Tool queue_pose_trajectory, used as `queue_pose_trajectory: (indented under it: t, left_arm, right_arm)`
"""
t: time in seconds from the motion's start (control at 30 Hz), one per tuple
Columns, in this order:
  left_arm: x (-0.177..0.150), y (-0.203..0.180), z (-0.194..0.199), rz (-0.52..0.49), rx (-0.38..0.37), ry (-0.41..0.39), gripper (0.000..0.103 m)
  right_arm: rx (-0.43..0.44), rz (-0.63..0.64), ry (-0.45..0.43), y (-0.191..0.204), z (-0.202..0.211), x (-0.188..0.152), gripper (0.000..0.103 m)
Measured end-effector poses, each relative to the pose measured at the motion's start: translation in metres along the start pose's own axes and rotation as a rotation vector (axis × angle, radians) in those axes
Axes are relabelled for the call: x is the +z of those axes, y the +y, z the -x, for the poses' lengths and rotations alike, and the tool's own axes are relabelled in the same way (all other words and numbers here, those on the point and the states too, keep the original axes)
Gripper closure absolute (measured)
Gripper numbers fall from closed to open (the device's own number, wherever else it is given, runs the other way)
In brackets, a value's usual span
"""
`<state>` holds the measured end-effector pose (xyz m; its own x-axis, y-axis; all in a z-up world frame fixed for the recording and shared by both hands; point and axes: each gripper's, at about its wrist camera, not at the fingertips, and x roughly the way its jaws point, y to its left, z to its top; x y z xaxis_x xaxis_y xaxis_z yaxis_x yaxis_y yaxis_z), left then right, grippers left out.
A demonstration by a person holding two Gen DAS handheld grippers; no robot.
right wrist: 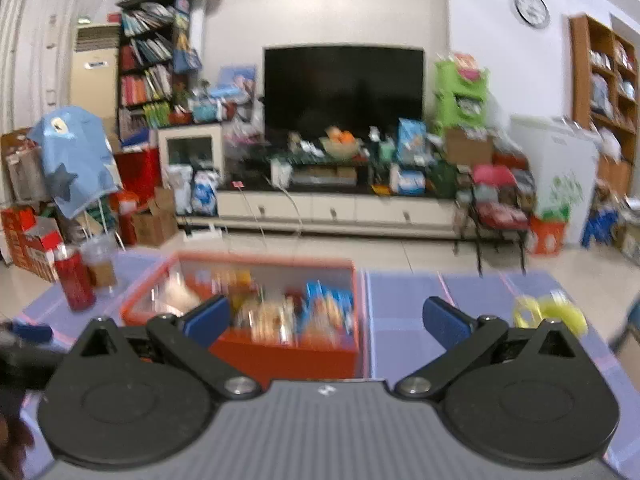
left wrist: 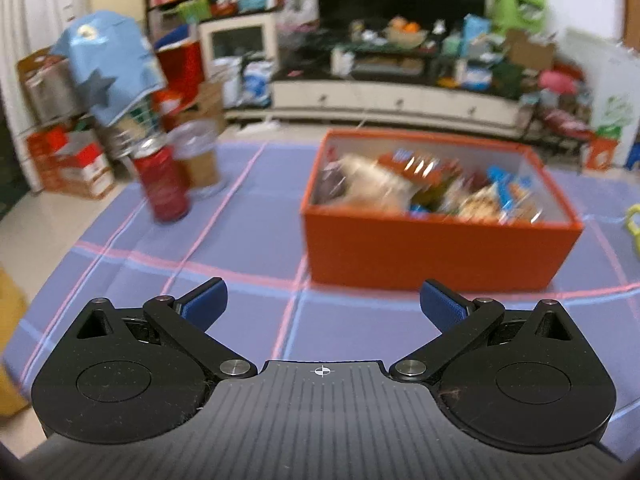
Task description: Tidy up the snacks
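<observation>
Snacks [left wrist: 436,190] fill one orange box [left wrist: 436,258] on the purple checked cloth [left wrist: 248,240], and I cannot count the packets: both views smear them into a jumble of blue, orange and pale wrappers. In the right wrist view the box [right wrist: 280,354] sits just ahead and left of centre, its near wall partly behind my gripper's left finger. From the left wrist it lies ahead and to the right, well apart from the fingers.

My left gripper [left wrist: 323,306] has its two blue pads spread wide with nothing between them, only cloth below. My right gripper [right wrist: 326,320] is spread just as wide and also holds nothing.

To the left of the box I count one red can [left wrist: 162,184] and one clear cup [left wrist: 198,156] with brown liquid, standing close together; whether they touch I cannot tell. A yellow thing [right wrist: 550,312] lies on the cloth to the right, too blurred to name, and the left view cuts it off at the edge. At the right view's lower left something dark is cut off
</observation>
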<state>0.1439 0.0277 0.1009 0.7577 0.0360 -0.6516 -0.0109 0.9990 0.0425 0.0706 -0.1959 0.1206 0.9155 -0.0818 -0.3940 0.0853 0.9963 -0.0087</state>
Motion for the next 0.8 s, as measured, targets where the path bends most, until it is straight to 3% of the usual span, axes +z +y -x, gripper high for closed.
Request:
queue_pose_trajectory:
  t: [0.2, 0.33, 0.47, 0.63, 0.8]
  left_arm:
    - [-0.010, 0.011, 0.003, 0.035, -0.059, 0.017, 0.015]
    - [-0.005, 0.011, 0.007, 0.024, 0.002, -0.021, 0.015]
    - [-0.001, 0.012, 0.002, 0.029, 0.024, -0.003, 0.015]
    - [-0.004, -0.001, 0.000, -0.033, 0.056, -0.007, 0.015]
    - [-0.003, -0.003, -0.003, -0.045, 0.036, -0.018, 0.015]
  right_arm:
    - [0.030, 0.025, 0.093, 0.015, 0.010, -0.047, 0.001]
    - [0.038, 0.052, 0.081, 0.026, 0.007, -0.052, 0.001]
    - [0.029, 0.070, 0.075, 0.030, 0.003, -0.058, 0.001]
    - [0.016, 0.063, 0.156, 0.034, -0.018, -0.064, 0.001]
    - [-0.011, 0.094, 0.154, 0.047, -0.020, -0.048, 0.001]
